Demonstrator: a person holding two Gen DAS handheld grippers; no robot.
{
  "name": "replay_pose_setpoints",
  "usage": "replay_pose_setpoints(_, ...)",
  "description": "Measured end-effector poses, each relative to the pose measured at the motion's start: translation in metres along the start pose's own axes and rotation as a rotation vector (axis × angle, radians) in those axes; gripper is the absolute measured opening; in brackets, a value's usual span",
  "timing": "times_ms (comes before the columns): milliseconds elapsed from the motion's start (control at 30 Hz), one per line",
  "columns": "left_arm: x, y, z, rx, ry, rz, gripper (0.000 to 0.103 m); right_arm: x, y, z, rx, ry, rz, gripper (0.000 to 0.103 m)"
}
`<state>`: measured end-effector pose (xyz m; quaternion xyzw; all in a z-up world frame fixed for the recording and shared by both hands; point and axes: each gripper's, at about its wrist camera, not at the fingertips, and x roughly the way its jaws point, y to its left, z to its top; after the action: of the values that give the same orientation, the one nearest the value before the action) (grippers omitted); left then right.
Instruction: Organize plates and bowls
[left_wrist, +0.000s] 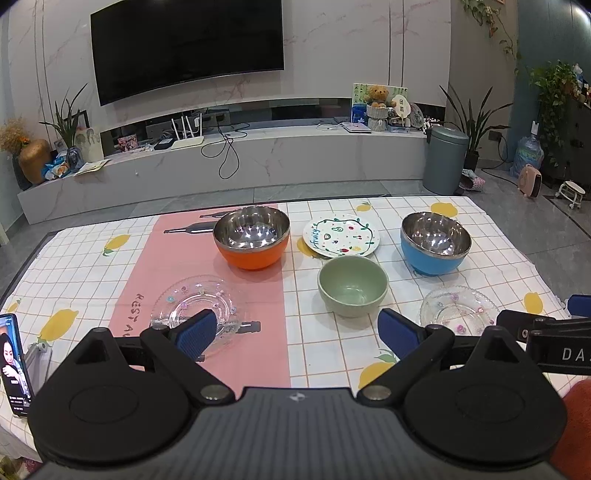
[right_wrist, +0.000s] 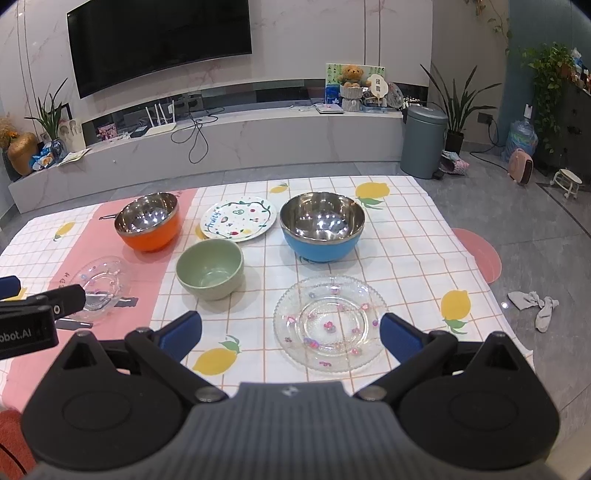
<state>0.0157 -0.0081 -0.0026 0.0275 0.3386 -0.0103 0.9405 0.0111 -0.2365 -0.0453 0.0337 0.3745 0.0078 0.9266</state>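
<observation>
Near right glass plate (right_wrist: 330, 323) lies flat on the table (right_wrist: 413, 258), just ahead of the right gripper (right_wrist: 290, 334), whose jaws are wide apart and empty. The left gripper (left_wrist: 297, 334), equally spread and empty, stands nearer the left glass plate (left_wrist: 197, 308).

- The painted plate (left_wrist: 340, 235), at the far middle of the table between the two steel bowls, carries the handwritten word "fruity" along its left rim.
- The pink mat (left_wrist: 207, 295), on the left half of the table, shows letters near its left edge reading "REST A…"; the rest is cut off.
- The right gripper (left_wrist: 554, 343) body, seen at the right edge of the left wrist view, shows "DA…".
- The left gripper (right_wrist: 26, 325) body, seen at the left edge of the right wrist view, shows "…obot.AI".
</observation>
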Motion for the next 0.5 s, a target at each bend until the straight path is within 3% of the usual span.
replay_pose_setpoints(500,0.0035,0.0024,0.0,-0.002,0.001,0.002,0.103,0.0037,0.0023,0.0012,-0.004,0.004,-0.001,0.1)
